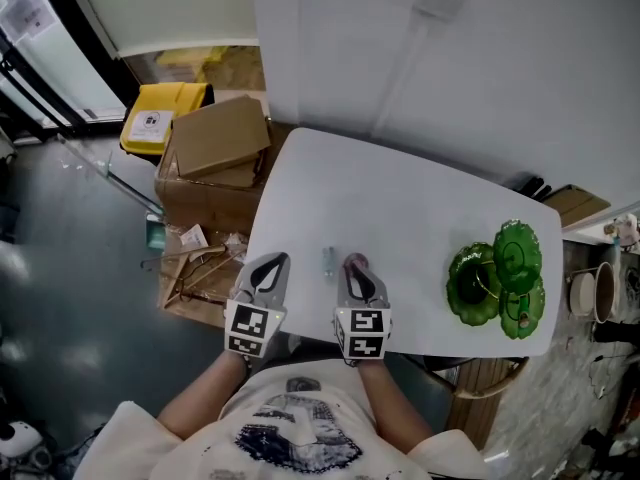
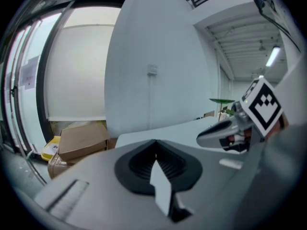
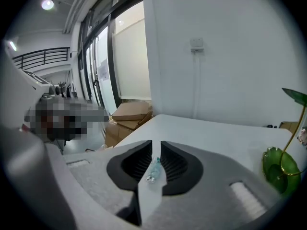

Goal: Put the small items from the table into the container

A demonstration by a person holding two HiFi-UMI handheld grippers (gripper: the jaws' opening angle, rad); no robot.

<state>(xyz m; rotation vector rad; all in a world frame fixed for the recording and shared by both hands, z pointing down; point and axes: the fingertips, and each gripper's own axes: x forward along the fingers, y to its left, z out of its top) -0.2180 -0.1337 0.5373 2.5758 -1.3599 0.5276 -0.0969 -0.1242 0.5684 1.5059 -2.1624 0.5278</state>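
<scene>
A small clear vial (image 1: 328,260) lies on the white table (image 1: 400,198) near its front edge, between my two grippers. In the right gripper view the vial (image 3: 153,169) shows through the narrow gap of my right gripper (image 3: 156,145). The jaws stand a little apart and do not press on it. In the head view the right gripper (image 1: 355,261) sits just right of the vial. My left gripper (image 1: 277,259) hovers at the vial's left, its jaws shut with nothing between them (image 2: 154,143). The green leaf-shaped container (image 1: 497,280) stands at the table's right end, far from both grippers.
Cardboard boxes (image 1: 215,138) and a yellow bin (image 1: 160,113) sit on the floor past the table's left edge. Cups (image 1: 595,293) stand on a counter beyond the right end. A white wall with a cable (image 1: 400,78) backs the table.
</scene>
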